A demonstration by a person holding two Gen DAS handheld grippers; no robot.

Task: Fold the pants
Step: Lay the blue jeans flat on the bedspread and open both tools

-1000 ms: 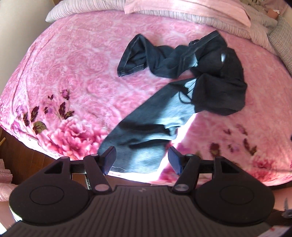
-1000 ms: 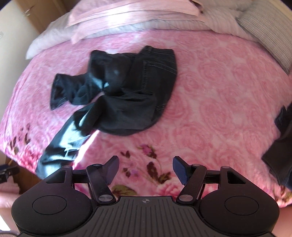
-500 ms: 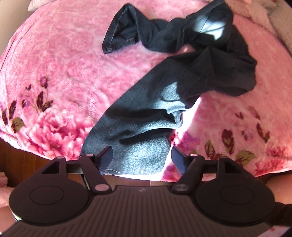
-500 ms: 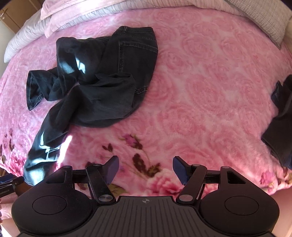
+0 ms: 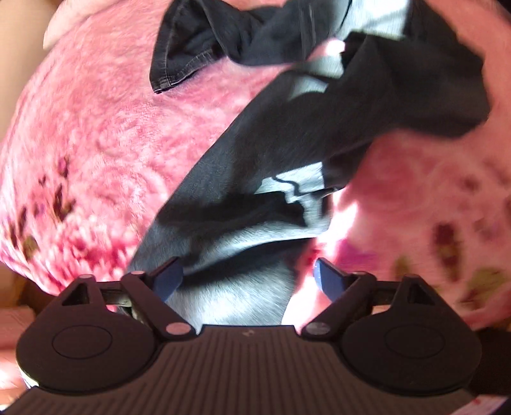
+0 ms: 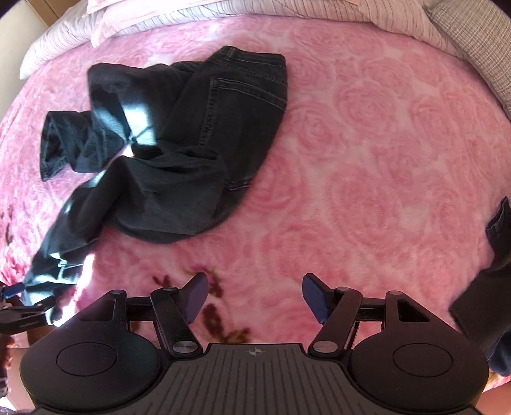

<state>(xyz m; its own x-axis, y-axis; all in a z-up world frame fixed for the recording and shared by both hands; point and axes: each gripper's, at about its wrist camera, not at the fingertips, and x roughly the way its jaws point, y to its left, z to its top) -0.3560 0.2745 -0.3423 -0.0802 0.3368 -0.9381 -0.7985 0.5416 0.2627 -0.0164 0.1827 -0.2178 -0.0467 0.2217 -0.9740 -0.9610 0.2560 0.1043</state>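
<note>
Pants (image 6: 179, 153): your dark jeans lie crumpled on the pink floral blanket (image 6: 367, 159), one leg trailing toward the bed's near edge.
Left gripper (image 5: 247, 276): fingers spread, straddling that leg's hem; contact unclear.
Right gripper (image 6: 254, 295): fingers spread over bare blanket, well apart from the pants.
Pillows (image 6: 319, 16): beyond the pants.

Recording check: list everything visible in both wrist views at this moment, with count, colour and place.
pants: one pair, black, crumpled on the bed's left half, one leg trailing to the near edge
blanket: one, pink with rose print, covering the bed
pillows: several, pink and striped, at the head
dark garment: one, dark, at the right edge, partly out of frame
left claw: black, open, over the near pant leg end
right claw: black, open, over bare blanket
</note>
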